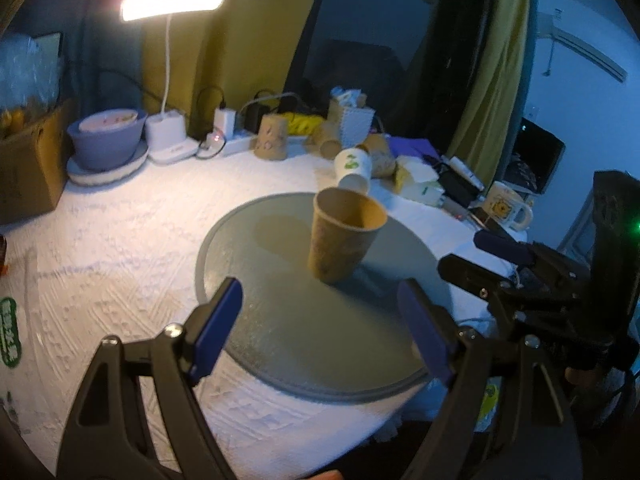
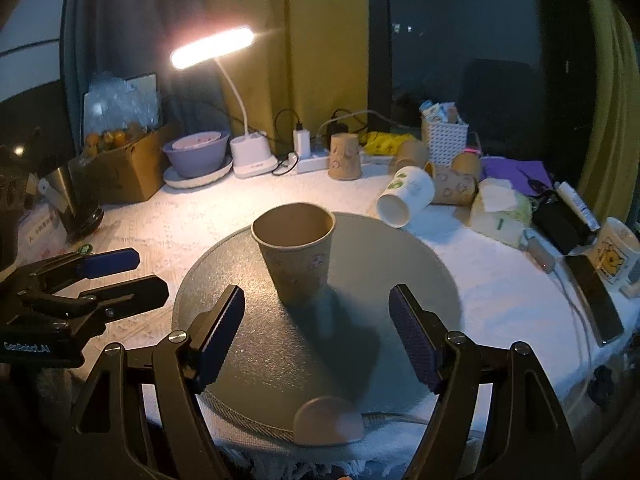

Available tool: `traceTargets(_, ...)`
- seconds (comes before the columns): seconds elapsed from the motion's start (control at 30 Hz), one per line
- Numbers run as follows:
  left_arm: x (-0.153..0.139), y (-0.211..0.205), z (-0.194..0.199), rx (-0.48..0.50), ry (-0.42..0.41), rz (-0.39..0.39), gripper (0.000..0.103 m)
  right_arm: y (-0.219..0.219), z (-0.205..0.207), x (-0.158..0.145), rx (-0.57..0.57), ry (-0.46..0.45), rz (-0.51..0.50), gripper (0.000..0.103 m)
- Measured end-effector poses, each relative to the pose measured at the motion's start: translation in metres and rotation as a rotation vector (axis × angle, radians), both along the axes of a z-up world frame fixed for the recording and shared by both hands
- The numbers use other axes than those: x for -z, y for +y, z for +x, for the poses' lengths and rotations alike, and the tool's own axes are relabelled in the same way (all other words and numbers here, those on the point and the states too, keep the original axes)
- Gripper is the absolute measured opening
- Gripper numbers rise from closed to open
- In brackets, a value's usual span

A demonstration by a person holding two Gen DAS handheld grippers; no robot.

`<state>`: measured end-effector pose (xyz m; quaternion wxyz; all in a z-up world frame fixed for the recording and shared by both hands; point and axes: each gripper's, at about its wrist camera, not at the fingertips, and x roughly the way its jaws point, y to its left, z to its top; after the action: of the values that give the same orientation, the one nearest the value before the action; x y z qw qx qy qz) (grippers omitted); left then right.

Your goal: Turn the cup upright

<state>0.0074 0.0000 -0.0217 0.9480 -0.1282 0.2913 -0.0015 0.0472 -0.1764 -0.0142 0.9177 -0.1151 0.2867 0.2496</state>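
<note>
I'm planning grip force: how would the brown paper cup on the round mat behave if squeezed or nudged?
The cup looks like thin paper, so a hard squeeze would probably dent its wall. It appears empty, so likely very light and easily shoved across the mat. Its base is narrower than its open mouth, so a push near the rim may tip it.

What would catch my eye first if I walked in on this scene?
Probably the glowing desk lamp at the back of the table, then the brown paper cup standing upright, mouth up, on the round grey mat in the middle. Both hand-held grippers, left and right, sit open just short of it.
</note>
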Motion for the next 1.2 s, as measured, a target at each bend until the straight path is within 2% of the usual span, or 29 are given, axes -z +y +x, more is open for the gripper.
traceTargets(0.43, -0.041, -0.009, -0.023, 0.019, -0.146, 0.059, 0.082, -0.019, -0.026, -0.048, 0.039, -0.125, 0.012, 0.078)
traceTargets(0.8, -0.075, -0.019, -0.037, 0.030, -0.239, 0.109, 0.083, -0.023, -0.045, -0.076, 0.022, -0.181, 0.046, 0.078)
traceTargets(0.93, -0.089, -0.027, -0.045, 0.019, -0.286, 0.160, 0.083, -0.027, -0.054, -0.087, 0.027, -0.210, 0.049, 0.078)
traceTargets(1.2, -0.113, -0.033, -0.064, -0.037, -0.374, 0.205, 0.083, -0.037, -0.067, -0.107, 0.027, -0.259, 0.083, 0.078)
